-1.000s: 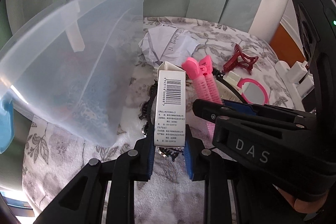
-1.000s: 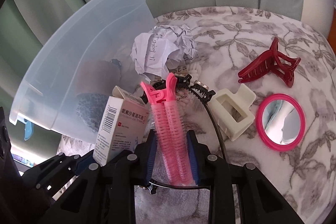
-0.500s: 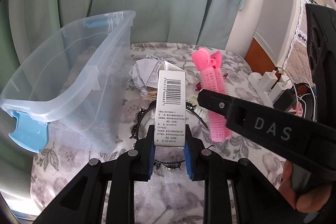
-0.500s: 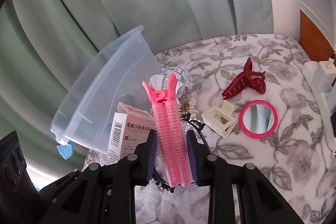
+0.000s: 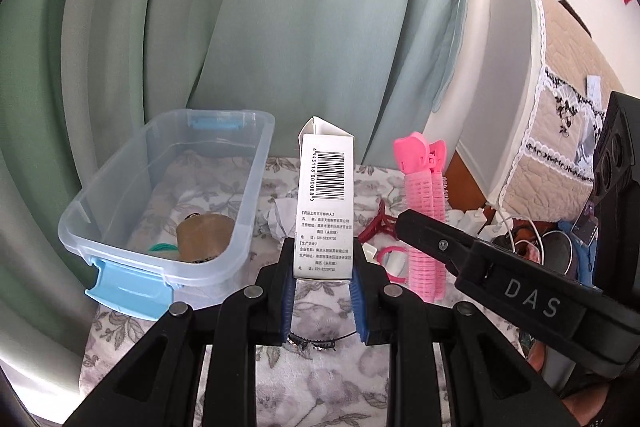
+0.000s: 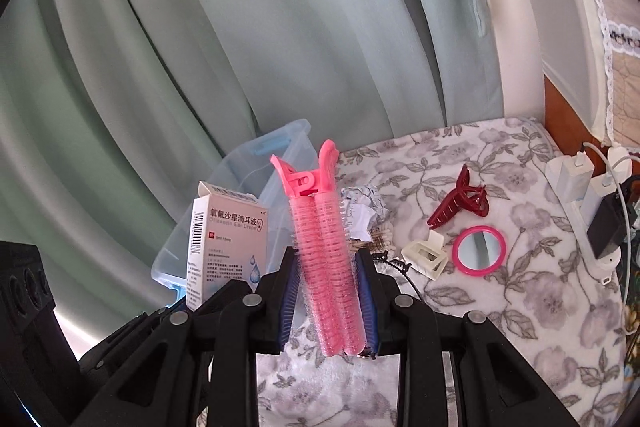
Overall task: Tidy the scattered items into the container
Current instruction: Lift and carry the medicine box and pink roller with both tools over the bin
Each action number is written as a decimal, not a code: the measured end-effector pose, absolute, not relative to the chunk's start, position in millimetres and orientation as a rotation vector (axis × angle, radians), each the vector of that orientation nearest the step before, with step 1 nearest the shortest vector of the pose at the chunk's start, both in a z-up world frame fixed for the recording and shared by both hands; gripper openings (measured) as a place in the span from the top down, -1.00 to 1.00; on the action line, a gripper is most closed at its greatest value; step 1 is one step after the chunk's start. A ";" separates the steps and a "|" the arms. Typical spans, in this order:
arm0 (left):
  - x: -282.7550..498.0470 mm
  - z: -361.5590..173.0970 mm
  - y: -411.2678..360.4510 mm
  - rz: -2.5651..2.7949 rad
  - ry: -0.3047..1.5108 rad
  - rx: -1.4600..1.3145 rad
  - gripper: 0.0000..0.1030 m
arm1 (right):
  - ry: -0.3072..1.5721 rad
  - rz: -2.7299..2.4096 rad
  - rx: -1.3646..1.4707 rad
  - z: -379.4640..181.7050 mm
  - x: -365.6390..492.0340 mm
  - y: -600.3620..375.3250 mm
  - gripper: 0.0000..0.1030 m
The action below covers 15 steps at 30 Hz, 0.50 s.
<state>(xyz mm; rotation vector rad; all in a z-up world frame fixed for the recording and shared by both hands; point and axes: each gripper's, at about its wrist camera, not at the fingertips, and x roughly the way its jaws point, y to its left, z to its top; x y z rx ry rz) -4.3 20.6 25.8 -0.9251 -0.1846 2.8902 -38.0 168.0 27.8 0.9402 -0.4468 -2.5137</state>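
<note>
Left wrist view: the left gripper (image 5: 323, 281), clamped on the medicine box (image 5: 325, 211), has risen clear, container (image 5: 256, 163) now centre-left below; right wrist view: the right gripper (image 6: 327, 301) squeezes the pink hair clip (image 6: 325, 255), also lifted, both ready for dropping in.

1. Translucent, glossy plastic container (image 5: 256, 187) is catching daylight.
2. Printed matt cardboard box (image 5: 326, 211) is showing a barcode.
3. Bristly pink plastic hair clip (image 6: 324, 259) is looking rough.
4. Floral tablecloth (image 6: 500, 307) is appearing soft, fleecy.
</note>
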 end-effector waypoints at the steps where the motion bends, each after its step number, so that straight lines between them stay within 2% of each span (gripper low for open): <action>1: -2.3 29.5 16.3 2.894 -0.195 -0.911 0.51 | -0.440 -2.514 0.921 33.1 -35.2 164.4 0.41; 15: 8.9 58.9 -46.4 2.978 -0.320 -0.781 0.51 | -0.356 -2.468 0.786 79.5 -18.5 115.6 0.41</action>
